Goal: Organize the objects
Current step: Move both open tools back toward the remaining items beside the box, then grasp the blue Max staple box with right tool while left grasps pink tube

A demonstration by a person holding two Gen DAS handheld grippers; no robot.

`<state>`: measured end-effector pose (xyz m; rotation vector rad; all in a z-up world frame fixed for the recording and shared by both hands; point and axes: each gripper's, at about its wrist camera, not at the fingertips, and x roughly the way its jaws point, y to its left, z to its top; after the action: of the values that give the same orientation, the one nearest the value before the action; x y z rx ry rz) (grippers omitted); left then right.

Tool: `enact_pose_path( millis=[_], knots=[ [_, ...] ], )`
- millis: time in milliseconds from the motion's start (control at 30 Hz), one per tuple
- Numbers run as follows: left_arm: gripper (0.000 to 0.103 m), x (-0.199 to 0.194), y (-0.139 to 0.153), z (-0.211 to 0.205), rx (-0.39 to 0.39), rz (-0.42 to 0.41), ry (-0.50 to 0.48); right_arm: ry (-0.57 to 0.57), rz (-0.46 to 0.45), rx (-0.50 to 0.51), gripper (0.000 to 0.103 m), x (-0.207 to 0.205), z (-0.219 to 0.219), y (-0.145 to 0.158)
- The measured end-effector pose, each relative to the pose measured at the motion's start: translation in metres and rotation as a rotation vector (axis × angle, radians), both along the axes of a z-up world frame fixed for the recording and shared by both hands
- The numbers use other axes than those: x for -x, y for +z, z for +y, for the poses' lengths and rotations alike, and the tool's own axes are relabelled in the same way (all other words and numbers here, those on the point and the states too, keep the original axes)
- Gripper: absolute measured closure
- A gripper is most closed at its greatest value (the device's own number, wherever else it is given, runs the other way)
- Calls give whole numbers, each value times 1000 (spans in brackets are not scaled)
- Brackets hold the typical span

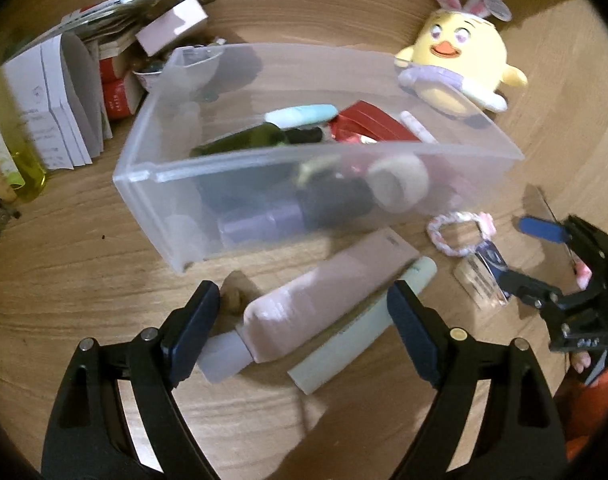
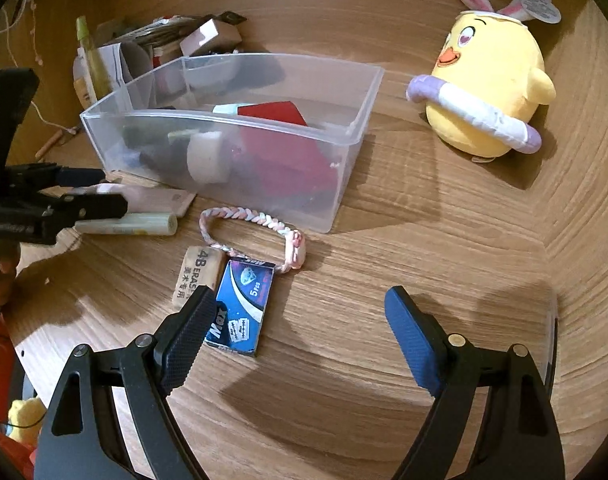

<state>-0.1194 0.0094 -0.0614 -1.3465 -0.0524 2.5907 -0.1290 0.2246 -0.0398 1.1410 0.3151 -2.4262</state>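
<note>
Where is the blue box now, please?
In the right wrist view, the blue box lies on the table just before the right gripper's left finger, beside the eraser and touching the braided bracelet.

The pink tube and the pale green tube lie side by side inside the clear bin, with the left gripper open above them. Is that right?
Not quite. The left wrist view shows the pink tube and pale green tube lying side by side on the wooden table, outside the clear bin. The left gripper is open above them.
</note>
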Motion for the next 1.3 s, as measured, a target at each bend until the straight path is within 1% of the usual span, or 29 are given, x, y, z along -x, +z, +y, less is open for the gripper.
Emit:
enact_pose_path(
  millis=[133,233,333,433,667,767,900,1033,1100,1133,1200,1233,1300],
  knots=[
    [17,-12,-3,6,-3,-19,-30,4,-5,6,21,1,-1,0],
    [18,-21,-3,10,10,-17,-45,-3,-5,-2,27,2,-1,-1],
    [18,-30,-3,11,7,-17,-57,-11,-7,6,27,1,1,-1],
    [18,-37,-3,11,2,-16,-66,3,-16,19,27,-2,1,0],
    [18,-54,-1,6,-12,-10,-65,28,-10,8,27,-7,-5,-1],
    [18,-49,5,1,11,1,-28,34,-18,13,27,-5,-7,-1],
    [18,-36,12,-8,-6,3,1,41,-38,30,27,-2,-10,-1],
    [18,-23,12,-2,3,-10,-13,52,-34,22,27,-1,-15,-1],
    [21,-16,8,6,28,-21,-30,57,-31,17,27,0,-17,-1],
    [28,-13,5,8,34,-31,-36,58,-29,14,27,1,-18,-1],
    [35,-10,0,11,36,-54,-47,60,-26,10,27,2,-18,0],
    [35,-11,0,11,44,-39,-44,62,-24,8,27,2,-18,0],
    [39,-14,0,11,48,-29,-41,58,-22,-6,27,3,-16,-1]
  ],
)
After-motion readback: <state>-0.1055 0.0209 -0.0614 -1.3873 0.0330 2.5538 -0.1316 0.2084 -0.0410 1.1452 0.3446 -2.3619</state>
